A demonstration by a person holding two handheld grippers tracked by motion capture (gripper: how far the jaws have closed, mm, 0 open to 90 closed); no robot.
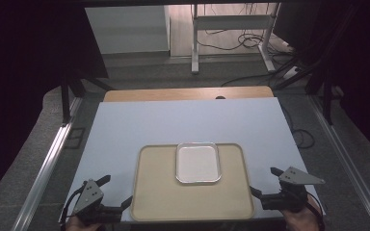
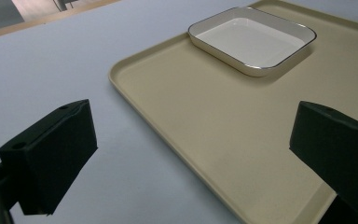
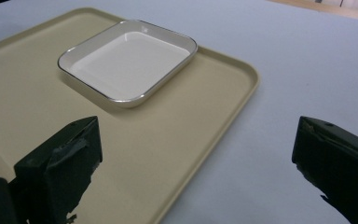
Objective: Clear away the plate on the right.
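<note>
Both grippers, left and right, sat with fingers apart and empty beside my tray, its dish untouched, nothing begun.

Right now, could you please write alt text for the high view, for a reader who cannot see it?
A beige tray lies on a pale blue table, with an empty white square dish at its far middle. The left tongs and right tongs, each held by a hand, sit open beside the tray's near corners, holding nothing.
</note>
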